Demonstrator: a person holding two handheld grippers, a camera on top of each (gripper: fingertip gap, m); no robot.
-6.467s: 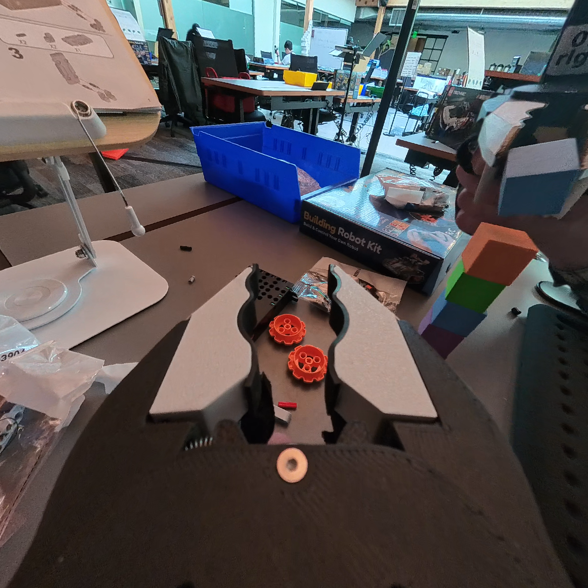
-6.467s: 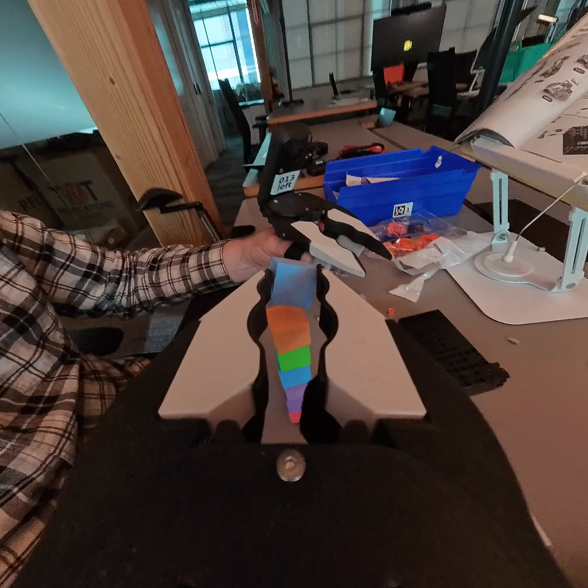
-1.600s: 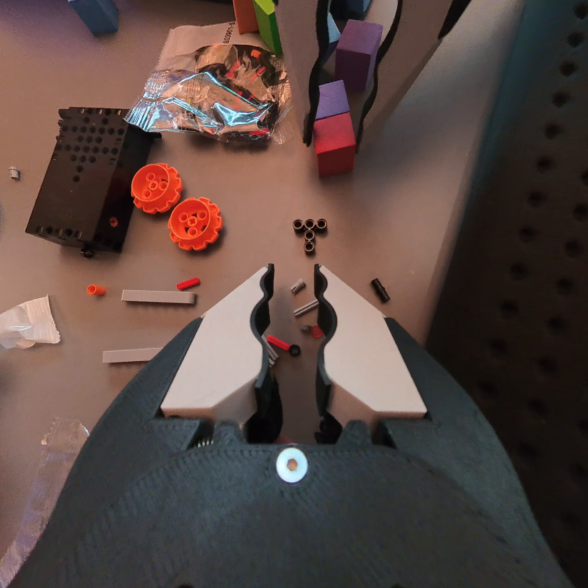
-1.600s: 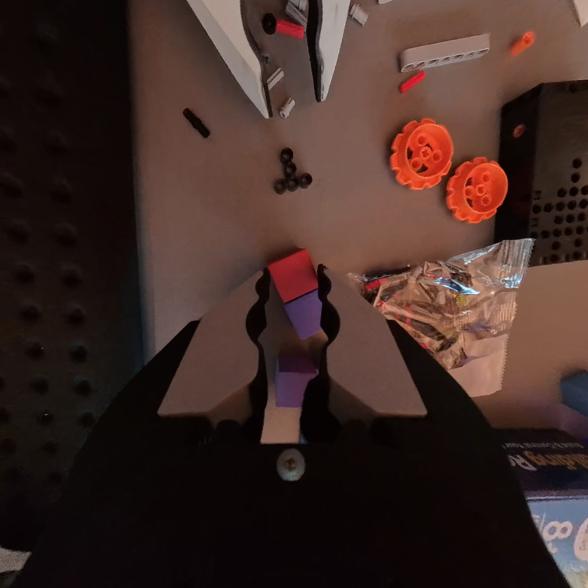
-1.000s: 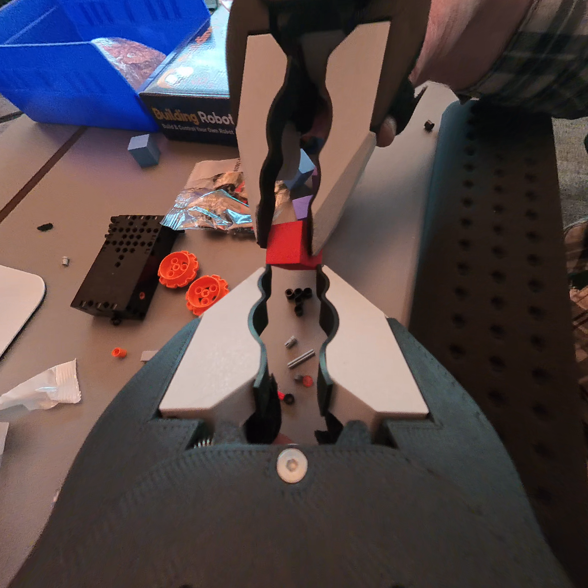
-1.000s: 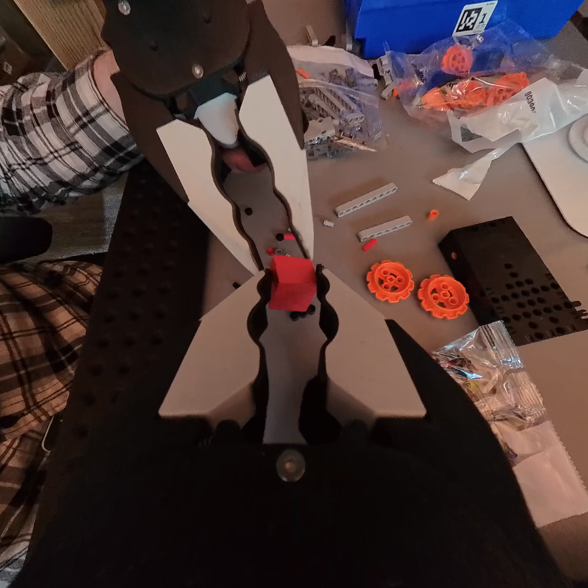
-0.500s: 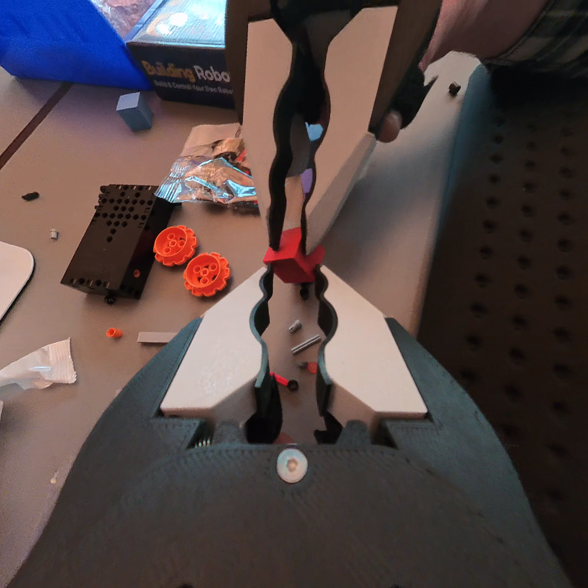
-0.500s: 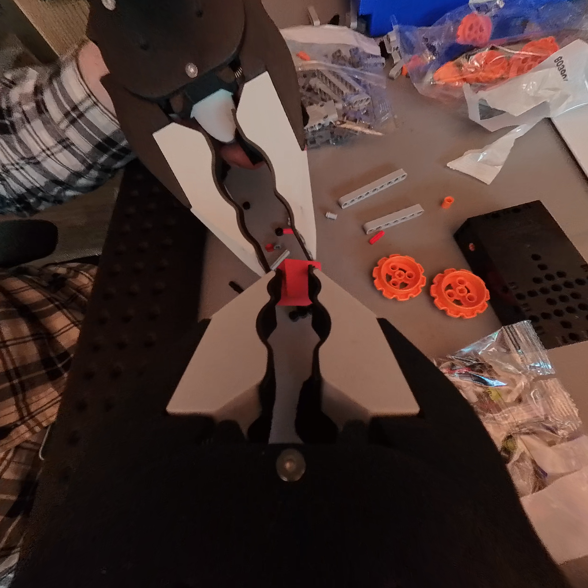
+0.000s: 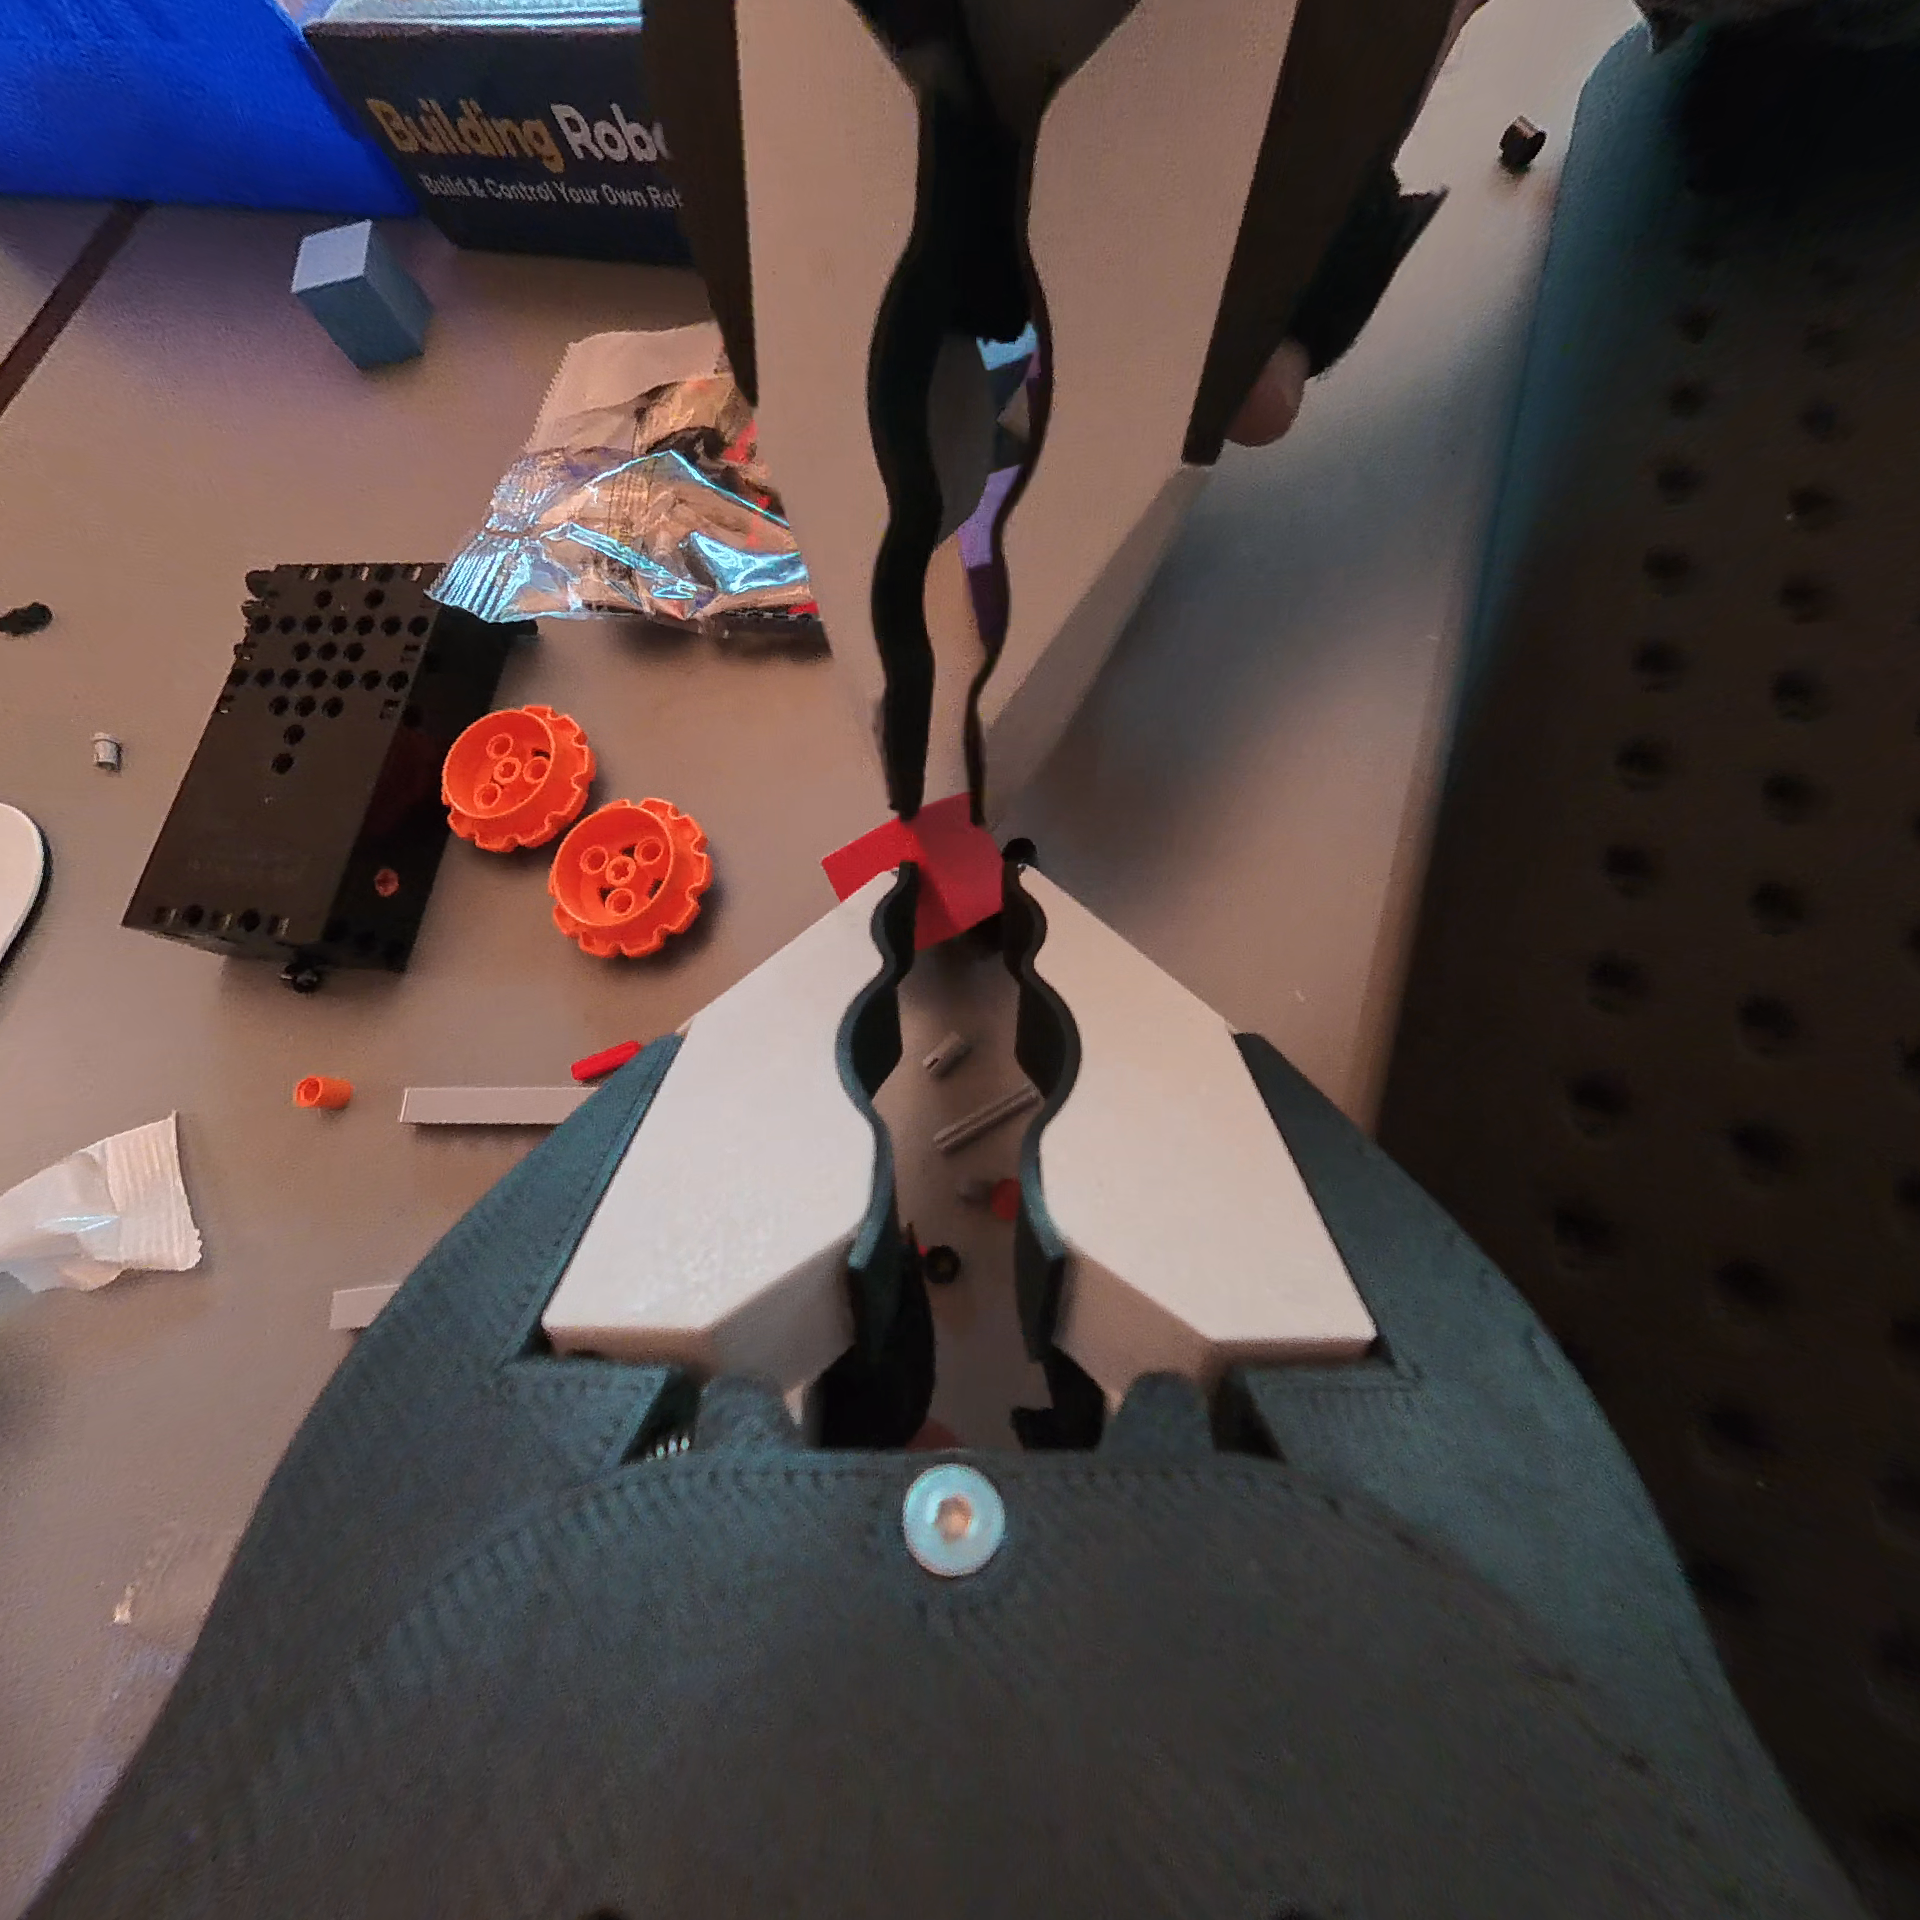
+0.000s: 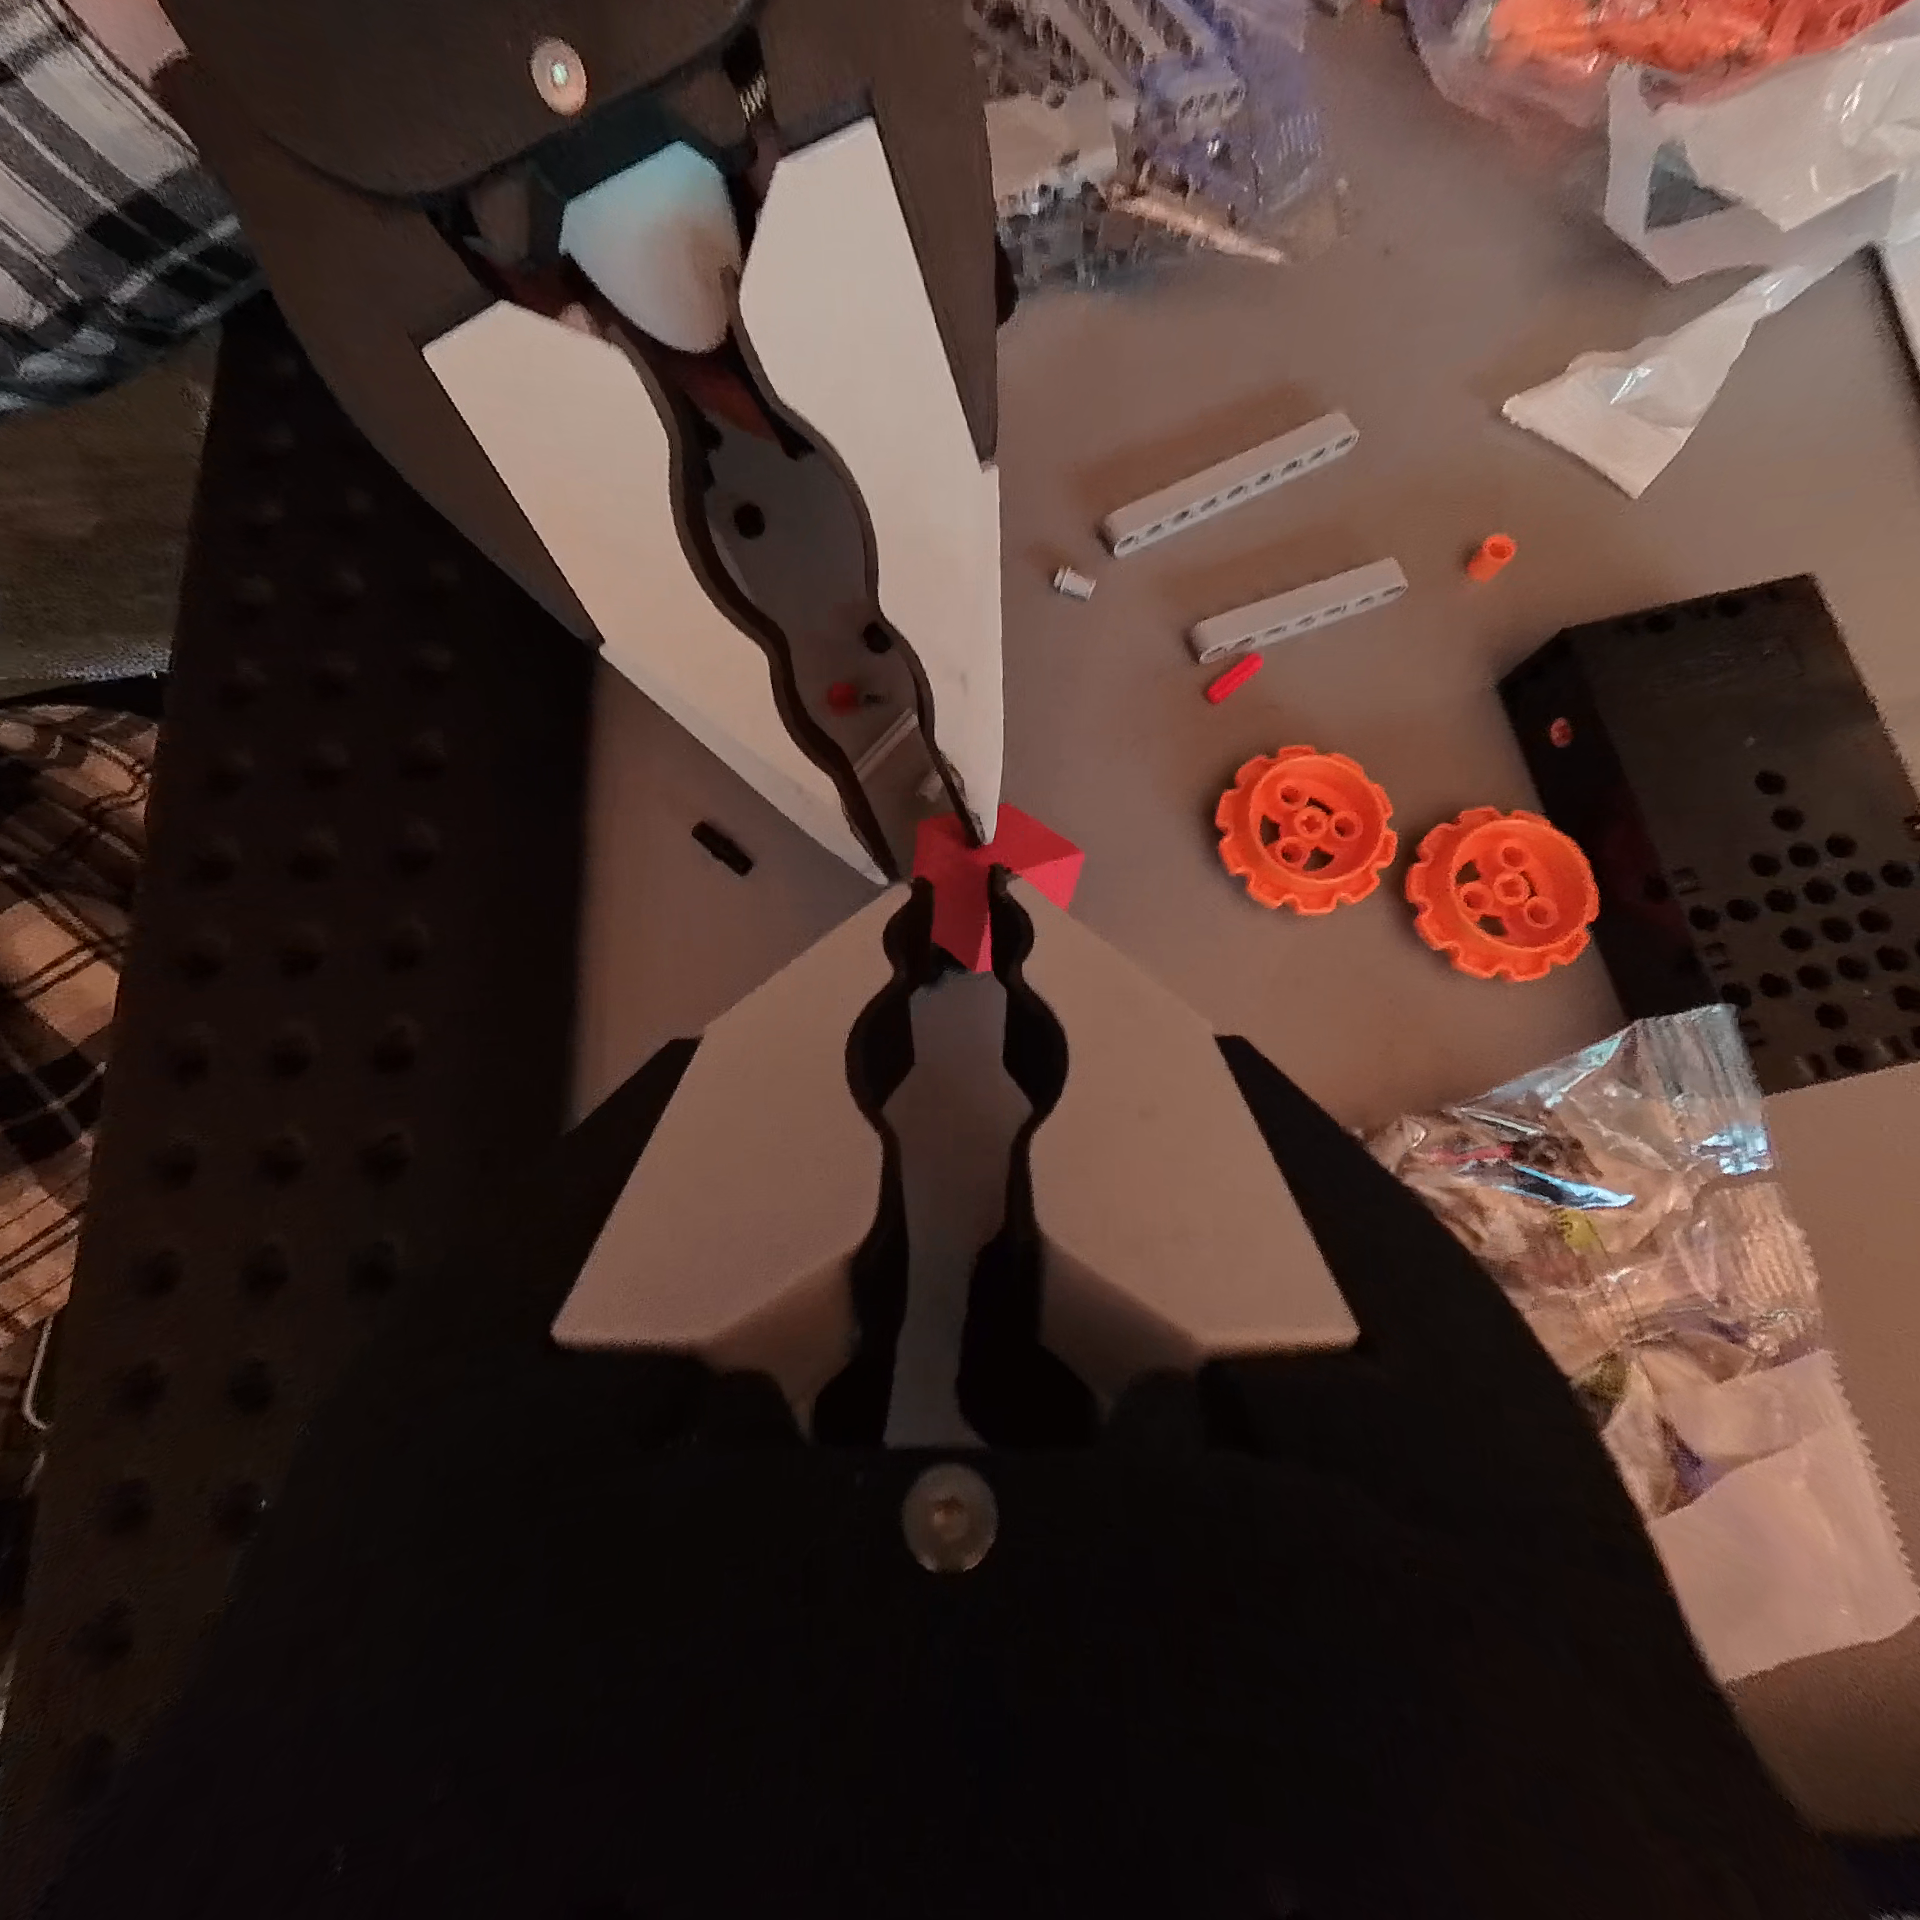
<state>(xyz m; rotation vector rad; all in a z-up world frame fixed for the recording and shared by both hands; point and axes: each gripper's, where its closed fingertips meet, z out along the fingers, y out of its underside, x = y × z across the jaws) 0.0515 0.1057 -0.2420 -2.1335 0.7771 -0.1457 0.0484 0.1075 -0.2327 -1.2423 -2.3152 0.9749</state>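
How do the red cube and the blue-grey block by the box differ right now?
The red cube is pinched between both claws' tips, tilted on a corner; the blue-grey block rests flat on the table, touched by neither claw. The cube is vivid red, the block dull. Both are plain, smooth blocks.

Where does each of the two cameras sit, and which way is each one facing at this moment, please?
Left wrist view: sits on the left gripper, looking along its fingers down at the table; its own fingers and the facing right gripper show.
Right wrist view: sits on the right gripper, looking the opposite way; its own fingers, the left gripper and a plaid sleeve show.
Shared: the red cube pinched between both grippers' tips, two orange wheels and the black perforated block.
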